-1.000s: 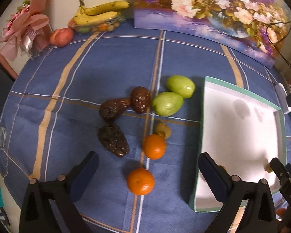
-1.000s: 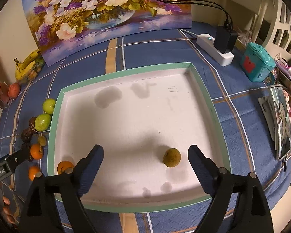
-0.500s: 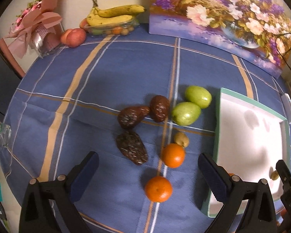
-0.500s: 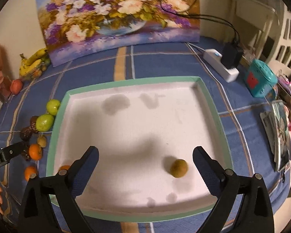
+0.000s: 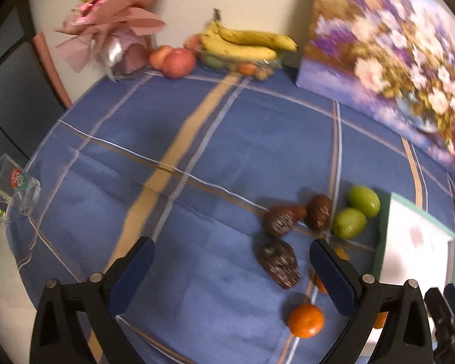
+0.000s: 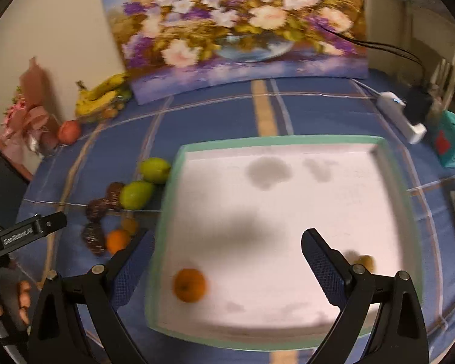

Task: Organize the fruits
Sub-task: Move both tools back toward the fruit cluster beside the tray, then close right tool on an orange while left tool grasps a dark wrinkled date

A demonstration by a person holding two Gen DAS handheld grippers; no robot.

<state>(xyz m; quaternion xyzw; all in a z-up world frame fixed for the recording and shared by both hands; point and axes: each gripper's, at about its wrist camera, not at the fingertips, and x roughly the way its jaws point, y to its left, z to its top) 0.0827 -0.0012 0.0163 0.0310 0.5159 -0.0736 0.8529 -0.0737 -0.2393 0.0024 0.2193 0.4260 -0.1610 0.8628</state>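
Note:
A white tray with a green rim (image 6: 288,140) lies on the blue cloth; it also shows in the left wrist view (image 5: 388,212). In it lie an orange (image 6: 189,285) and a small brown fruit (image 6: 364,261). Left of the tray lie two green fruits (image 5: 348,223), three dark wrinkled fruits (image 5: 277,261) and oranges (image 5: 305,320). My left gripper (image 5: 232,270) is open and empty above the cloth, left of the dark fruits. My right gripper (image 6: 227,261) is open and empty over the tray's near left part.
A flower painting (image 6: 236,30) leans on the back wall. Bananas (image 5: 245,44), peaches (image 5: 174,59) and a pink bouquet (image 5: 112,27) stand at the back left. A glass mug (image 5: 13,188) sits at the left edge. A power strip (image 6: 402,116) and teal box (image 6: 452,141) lie right.
Both views have swung left. The fruits and tray have shifted right in the left wrist view. The right gripper now points at the tray's left side, with the orange between its fingers.

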